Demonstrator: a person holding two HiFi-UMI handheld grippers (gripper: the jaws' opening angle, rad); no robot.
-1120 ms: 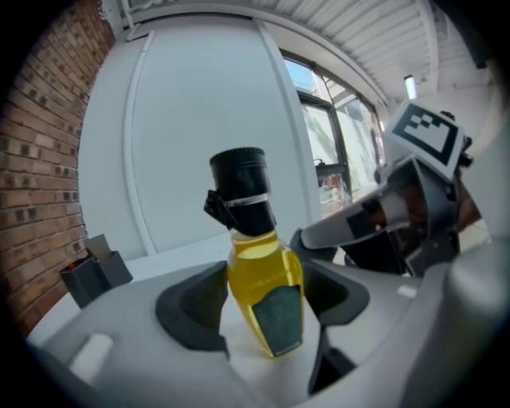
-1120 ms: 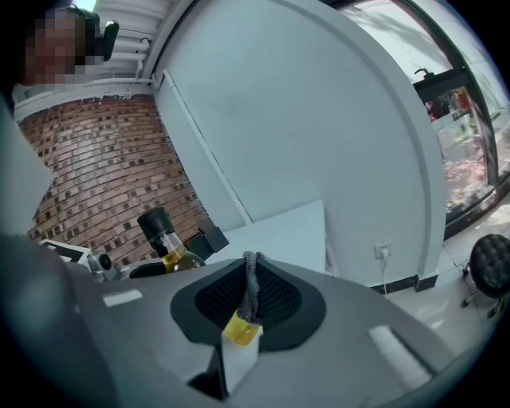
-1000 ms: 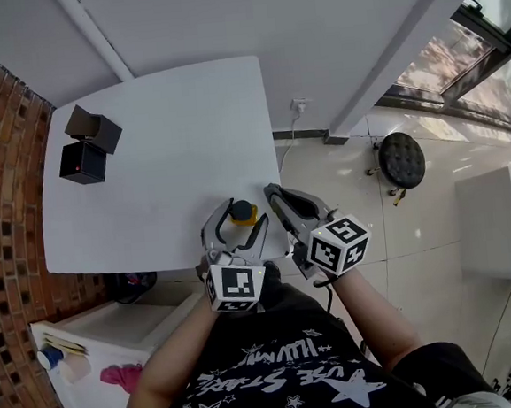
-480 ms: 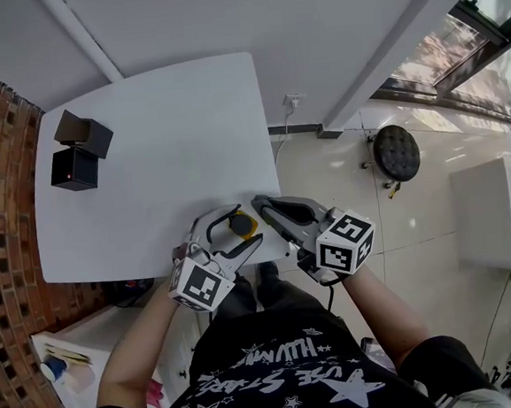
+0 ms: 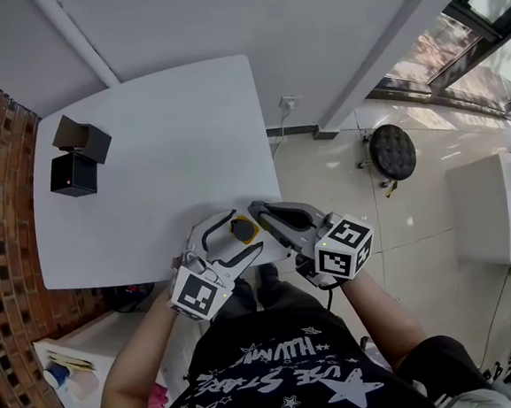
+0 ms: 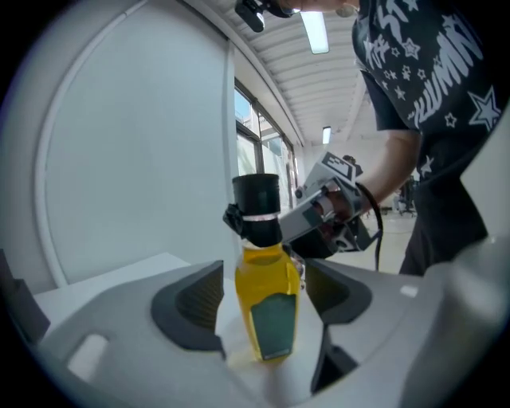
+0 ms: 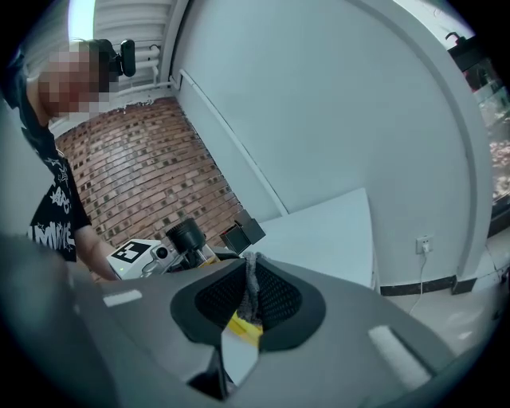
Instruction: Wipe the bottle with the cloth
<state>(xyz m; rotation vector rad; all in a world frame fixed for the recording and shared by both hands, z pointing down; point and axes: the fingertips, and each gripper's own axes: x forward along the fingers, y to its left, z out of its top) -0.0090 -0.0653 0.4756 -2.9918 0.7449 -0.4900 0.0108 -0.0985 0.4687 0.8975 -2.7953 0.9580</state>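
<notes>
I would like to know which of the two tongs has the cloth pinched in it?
The right tongs: shut on the grey cloth, while the left tongs are opening around the yellow bottle.

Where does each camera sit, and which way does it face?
Head view: on the person's head, facing down at the table, left gripper, right gripper; forearms show.
Left gripper view: rides that gripper, along its opening jaws, bottle between them; shirt beyond.
Right gripper view: rides that gripper, jaws shut on the cloth, facing the brick wall; shirt at left.
Both gripper views share the bottle.
</notes>
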